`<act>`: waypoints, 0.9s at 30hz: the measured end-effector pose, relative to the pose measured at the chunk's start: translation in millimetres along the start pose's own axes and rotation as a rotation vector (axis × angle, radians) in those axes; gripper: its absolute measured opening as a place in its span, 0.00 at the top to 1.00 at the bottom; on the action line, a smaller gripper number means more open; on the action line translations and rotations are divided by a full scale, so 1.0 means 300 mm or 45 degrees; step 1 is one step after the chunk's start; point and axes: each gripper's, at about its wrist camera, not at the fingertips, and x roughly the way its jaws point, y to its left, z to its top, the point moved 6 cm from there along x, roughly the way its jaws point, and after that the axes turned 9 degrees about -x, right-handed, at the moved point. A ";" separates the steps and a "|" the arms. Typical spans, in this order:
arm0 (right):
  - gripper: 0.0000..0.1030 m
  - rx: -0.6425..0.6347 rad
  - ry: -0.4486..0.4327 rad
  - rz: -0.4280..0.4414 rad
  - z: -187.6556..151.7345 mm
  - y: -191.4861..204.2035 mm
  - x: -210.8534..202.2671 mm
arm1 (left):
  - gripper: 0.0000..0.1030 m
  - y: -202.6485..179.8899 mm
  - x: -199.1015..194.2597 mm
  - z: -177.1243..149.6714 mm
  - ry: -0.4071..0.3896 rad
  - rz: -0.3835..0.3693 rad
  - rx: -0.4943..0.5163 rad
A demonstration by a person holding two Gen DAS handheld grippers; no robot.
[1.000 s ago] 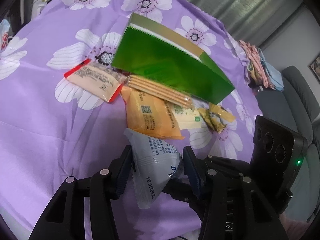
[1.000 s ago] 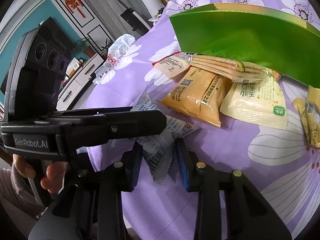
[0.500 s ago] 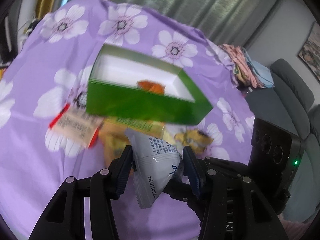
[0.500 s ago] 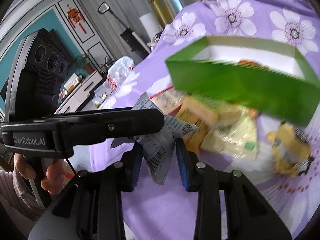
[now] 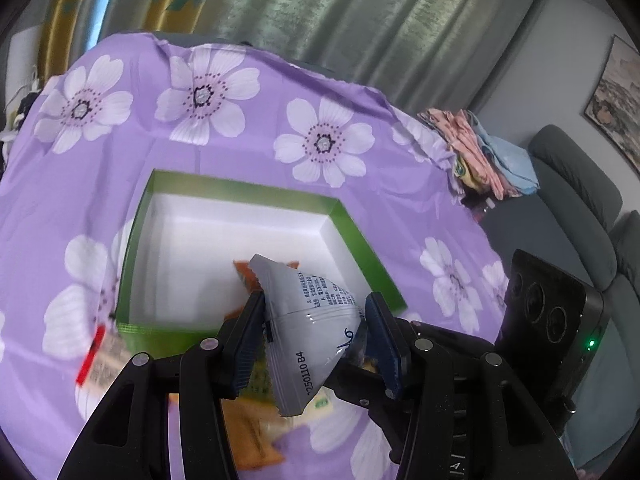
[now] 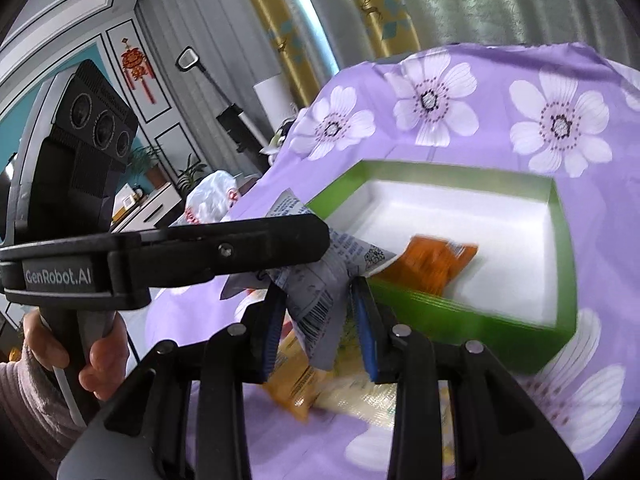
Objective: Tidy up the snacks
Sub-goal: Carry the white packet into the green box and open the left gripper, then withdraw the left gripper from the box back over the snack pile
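Observation:
Both grippers are shut on the same silver-grey snack packet [image 5: 310, 320], which also shows in the right wrist view [image 6: 316, 296]. My left gripper [image 5: 316, 340] and my right gripper [image 6: 320, 328] hold it up over the near edge of a green box [image 5: 352, 236] with a white inside; the box also shows in the right wrist view [image 6: 560, 280]. An orange packet [image 6: 436, 260] lies inside the box. Loose yellow and orange packets [image 6: 304, 384] lie on the purple cloth below the grippers.
A red-edged packet [image 5: 100, 356] lies left of the box. Folded clothes [image 5: 480, 148] sit at the table's right edge by a grey sofa [image 5: 576, 200]. A white plastic bag [image 6: 212, 196] lies at the table's left edge.
Both grippers have risen with the silver packet and moved forward over the box. The loose packets have dropped to the bottom of both views and the box's inside now shows.

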 end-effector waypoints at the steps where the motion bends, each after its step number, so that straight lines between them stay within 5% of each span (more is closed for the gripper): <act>1: 0.67 0.002 0.001 -0.008 0.010 -0.016 0.009 | 0.50 0.004 0.019 0.018 0.006 -0.003 -0.009; 12: 0.63 0.083 0.033 -0.045 0.034 -0.124 0.094 | 0.50 0.066 0.126 0.085 0.030 0.029 -0.089; 16: 0.55 0.096 0.022 -0.065 0.030 -0.131 0.083 | 0.24 0.093 0.129 0.085 0.011 0.090 -0.087; 27: 0.44 0.054 -0.015 -0.108 0.036 -0.093 -0.019 | 0.23 0.131 -0.019 0.078 -0.113 0.201 -0.054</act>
